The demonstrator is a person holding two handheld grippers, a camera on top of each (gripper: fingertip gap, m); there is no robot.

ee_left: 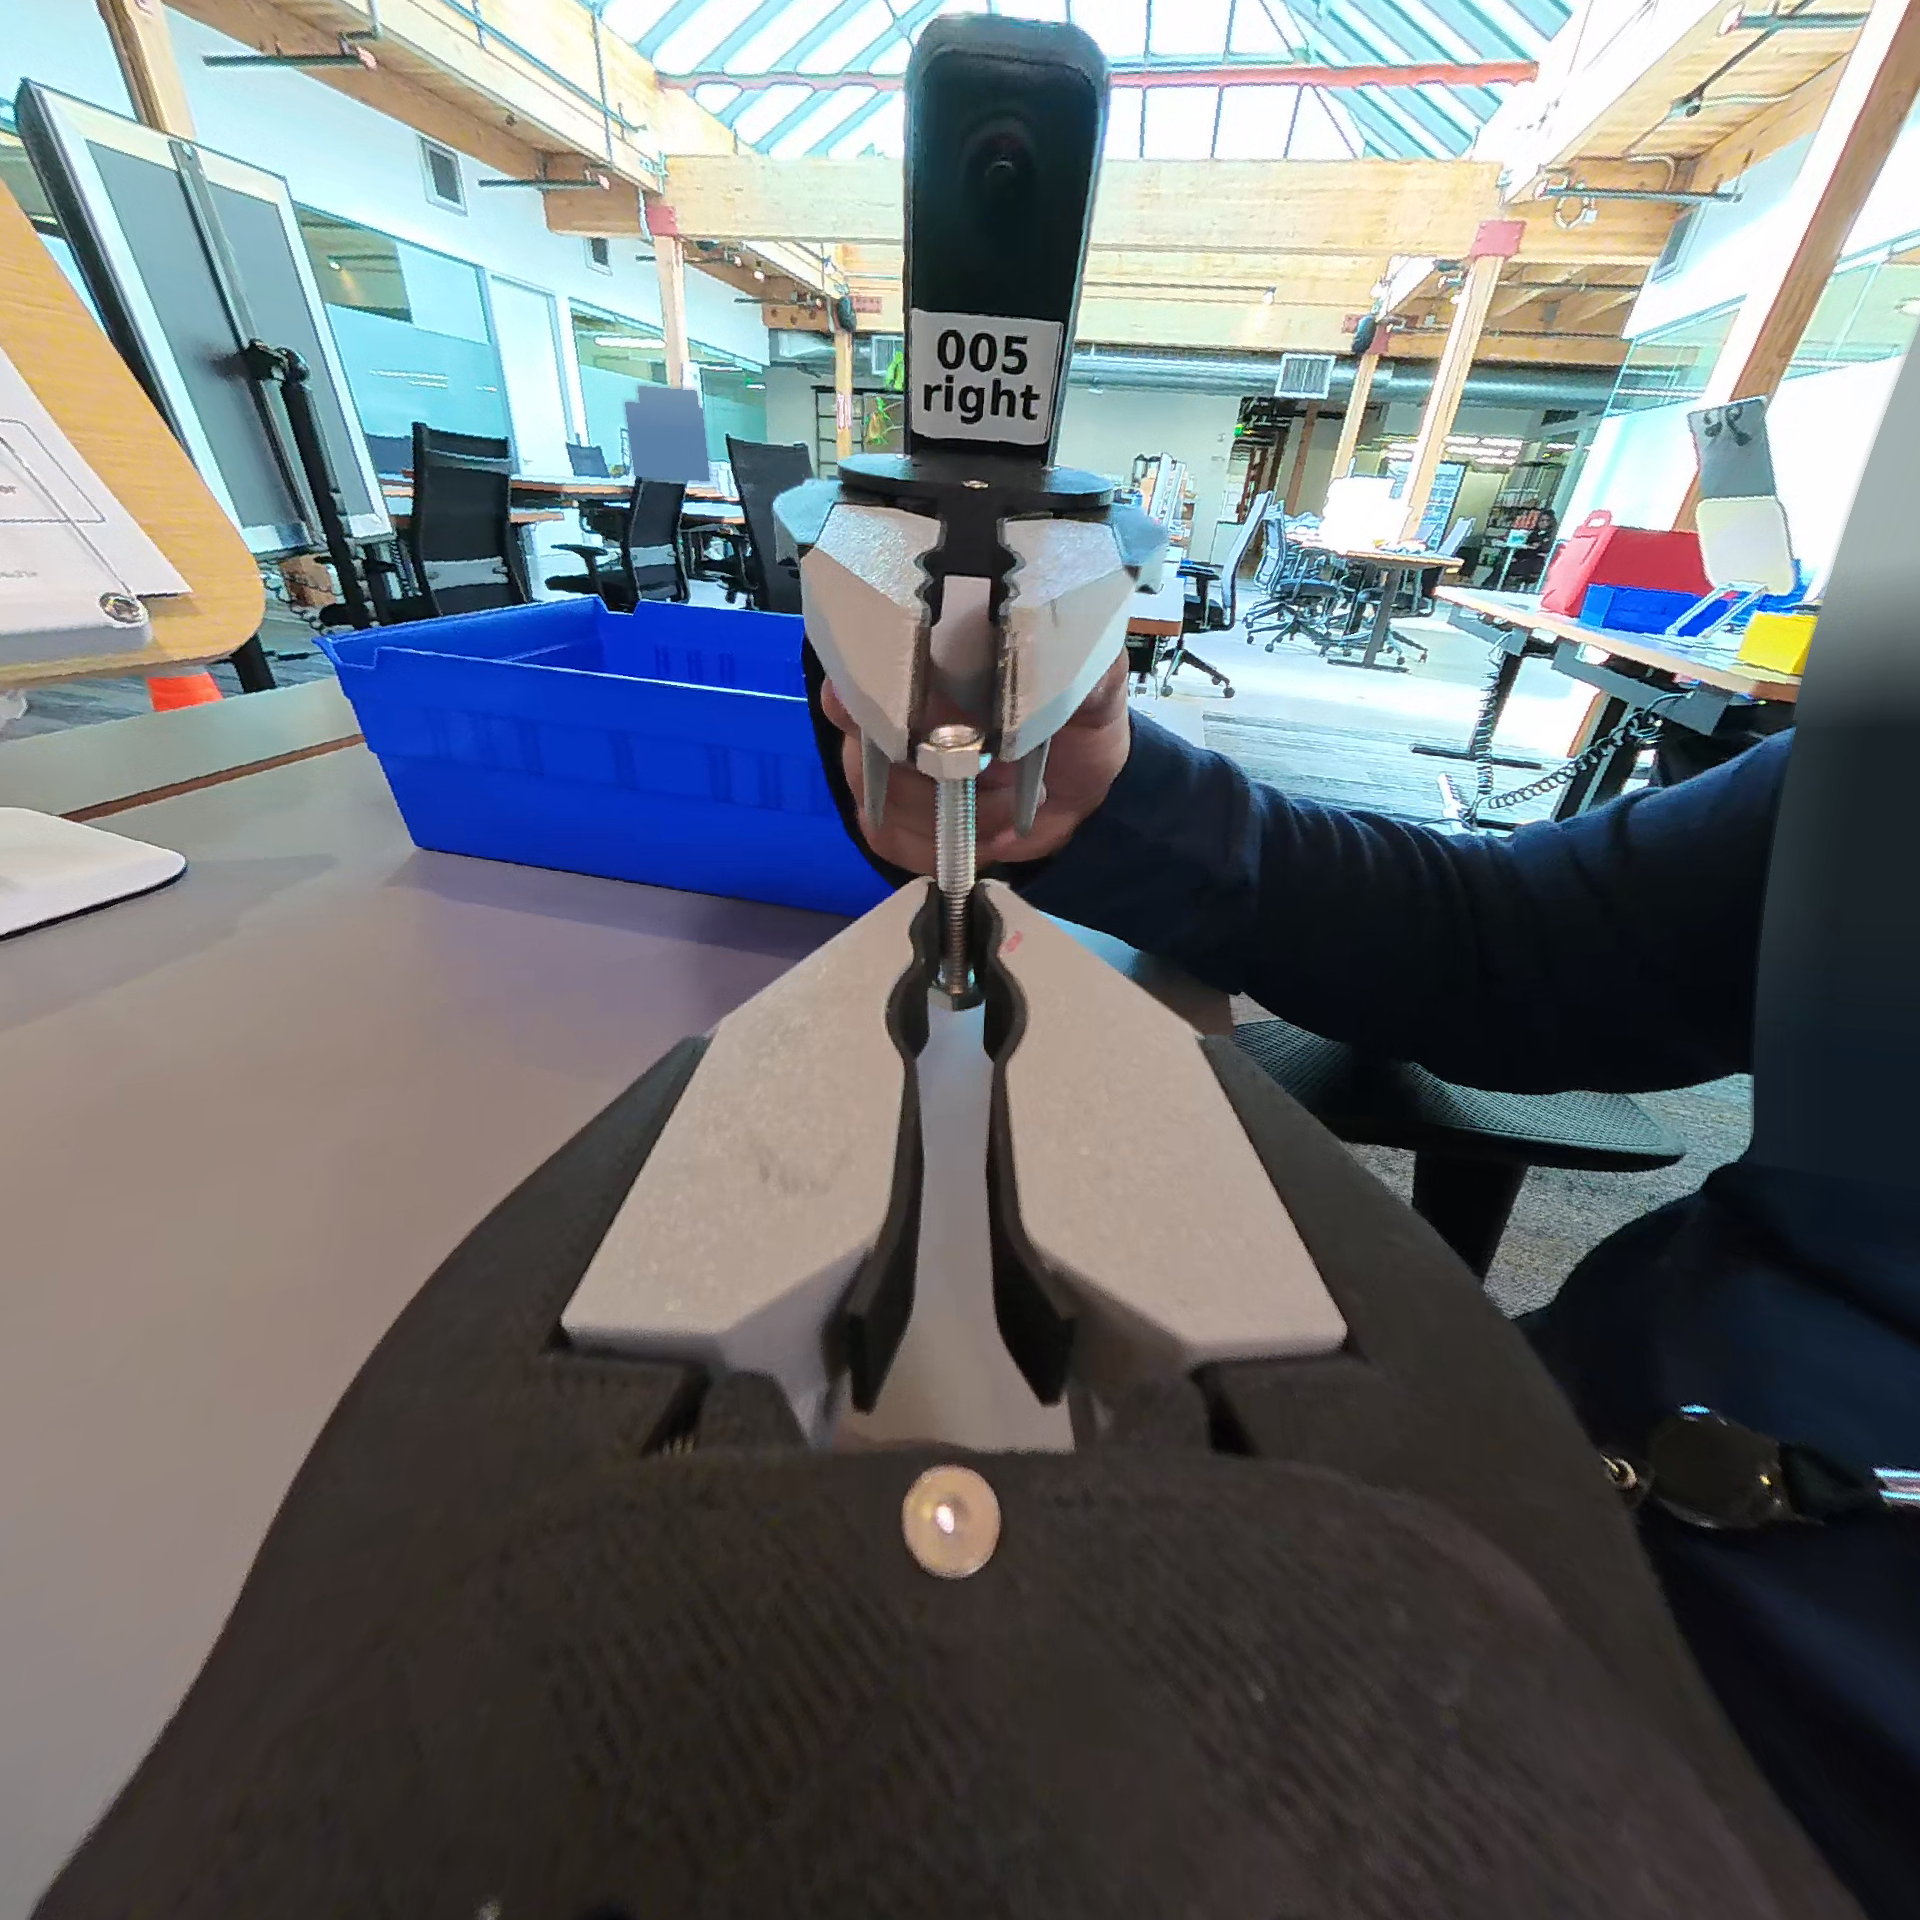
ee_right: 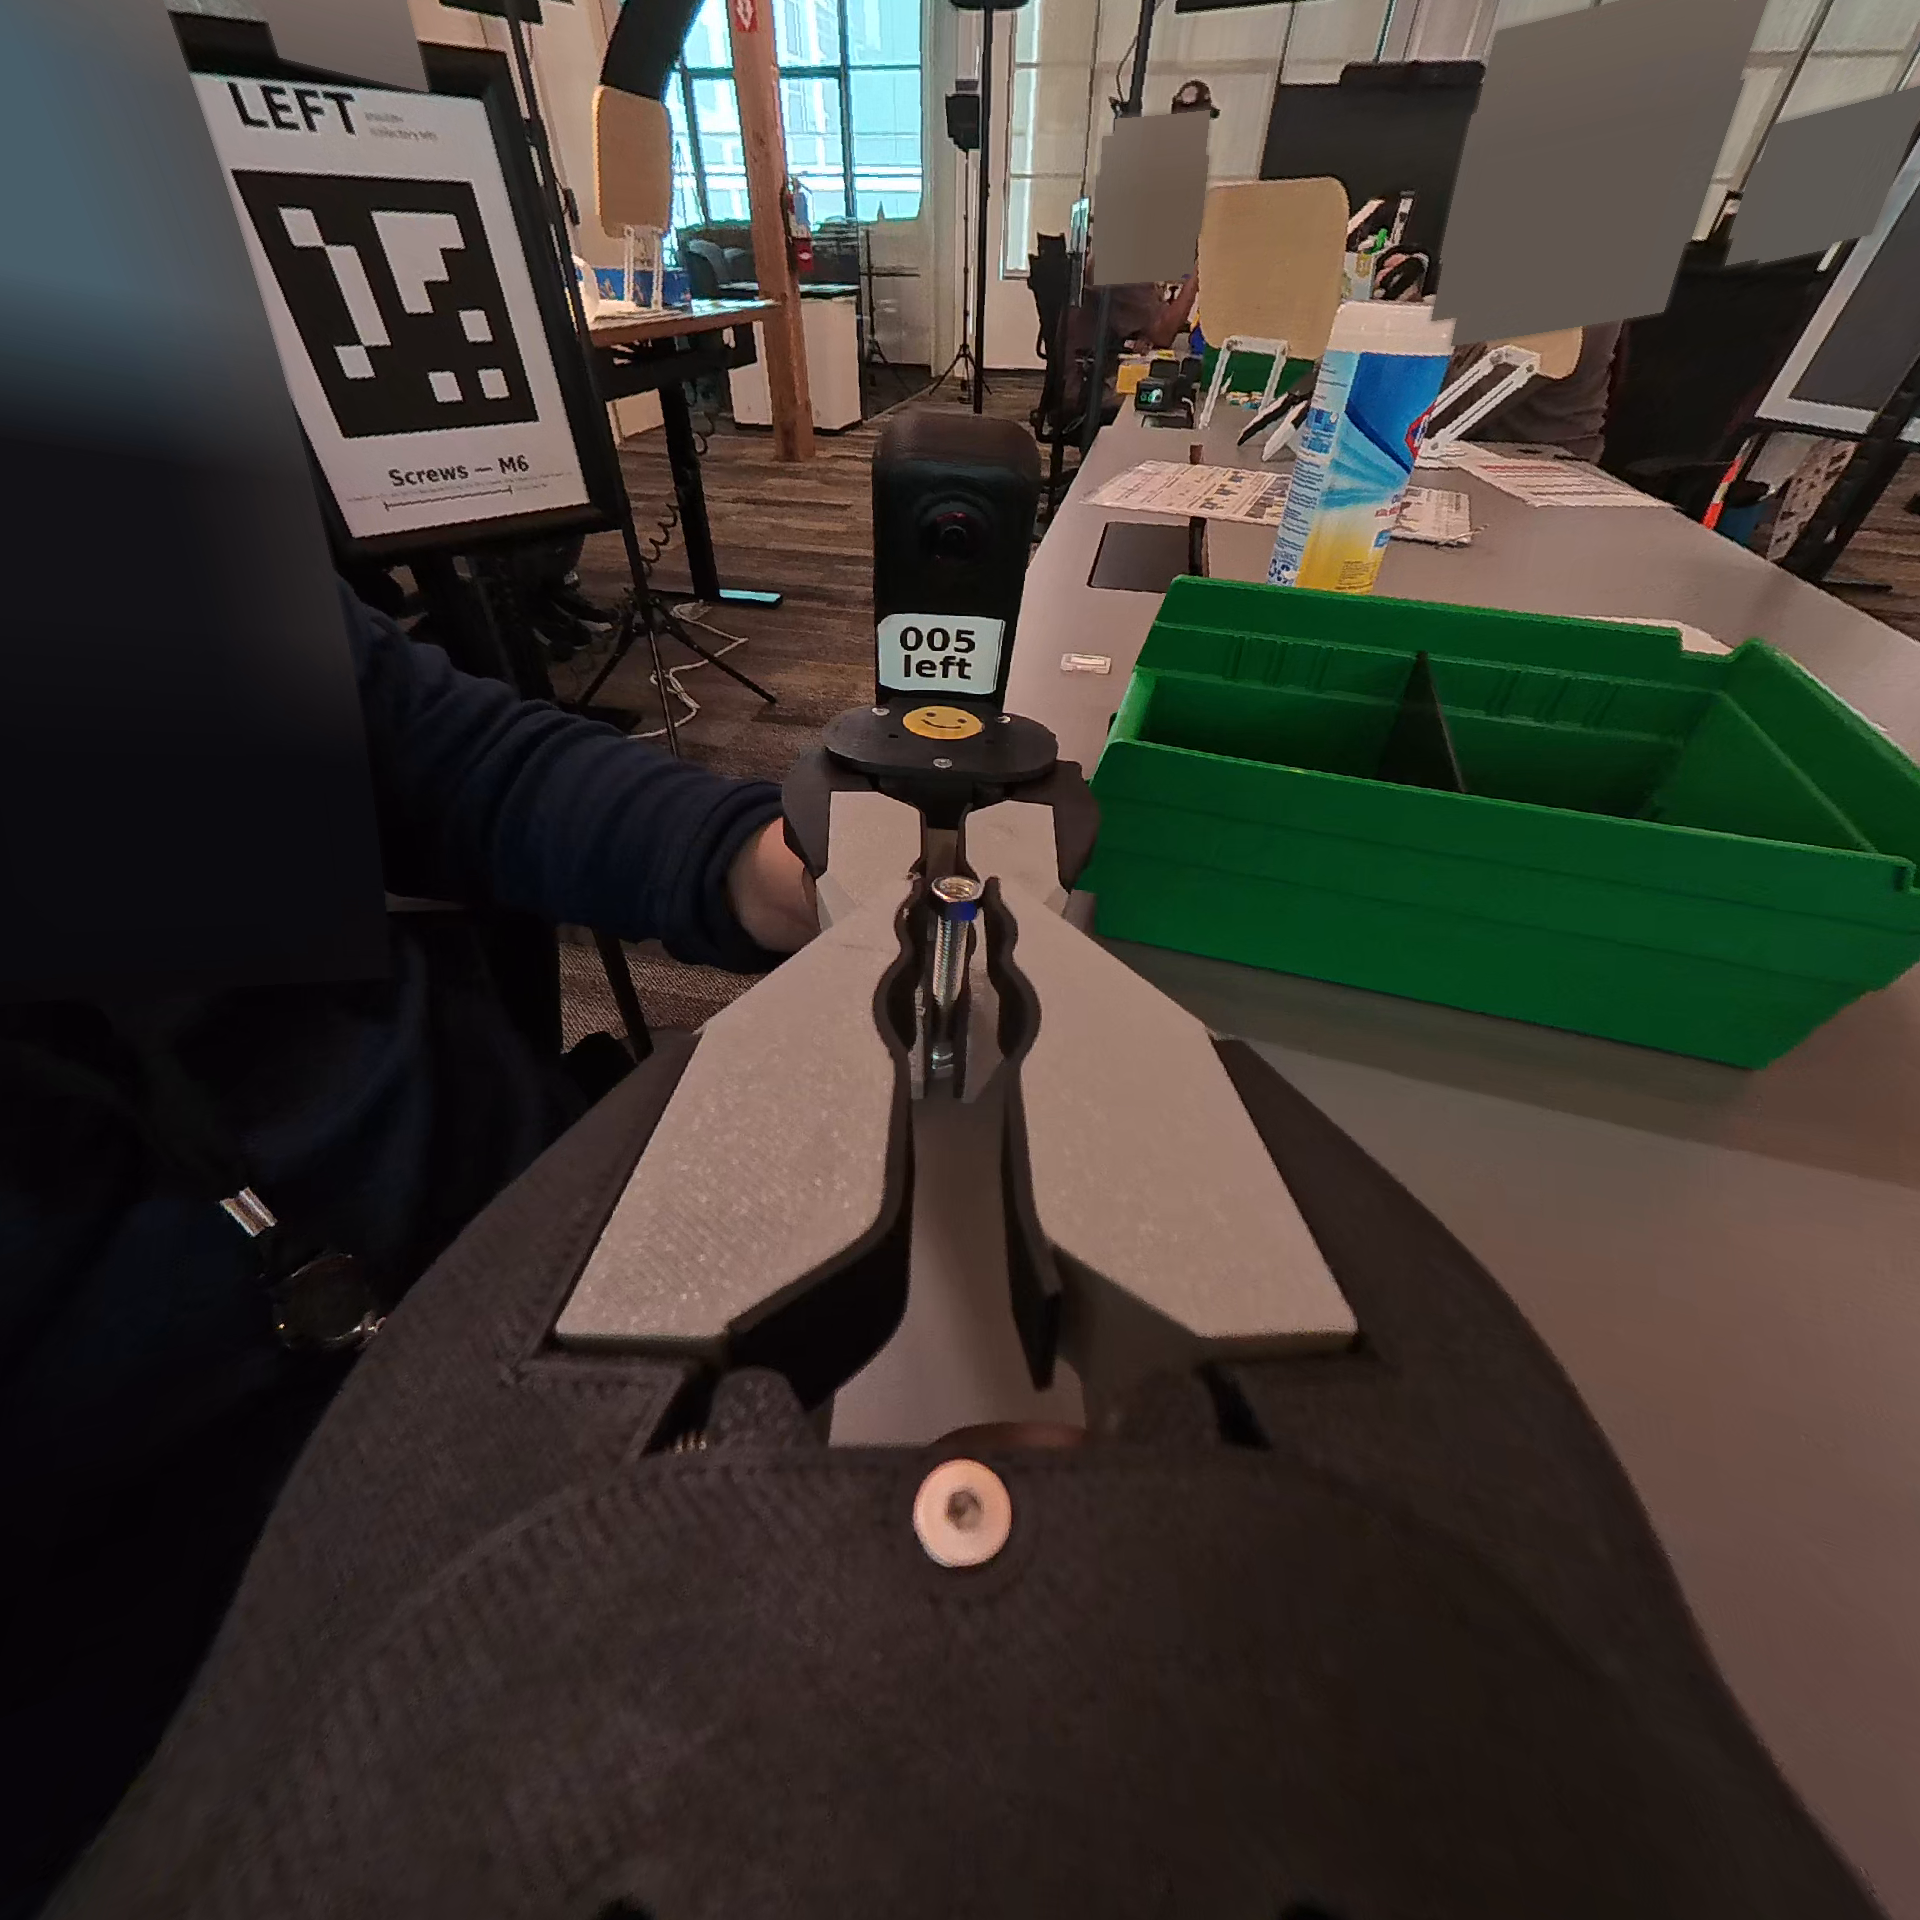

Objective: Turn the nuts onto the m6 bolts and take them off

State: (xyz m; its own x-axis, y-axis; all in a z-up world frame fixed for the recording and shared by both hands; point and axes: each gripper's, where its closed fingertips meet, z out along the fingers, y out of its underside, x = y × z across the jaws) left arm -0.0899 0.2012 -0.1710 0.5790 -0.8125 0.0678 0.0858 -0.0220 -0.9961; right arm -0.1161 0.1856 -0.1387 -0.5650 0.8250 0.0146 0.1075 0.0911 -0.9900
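- The bolt (ee_left: 954, 831) hangs in the air between the two claws, above the surface (ee_left: 260, 1039).
- The left claw (ee_left: 953, 940) is closed on its head end; the right claw (ee_right: 951, 997) is closed on the nut (ee_left: 950, 750) at the far end.
- Judged: steel, stiff, light and slick, so grip the nut's flats and clamp the head.
- A blue bin (ee_left: 582, 727) and a green bin (ee_right: 1455, 831) flank it.
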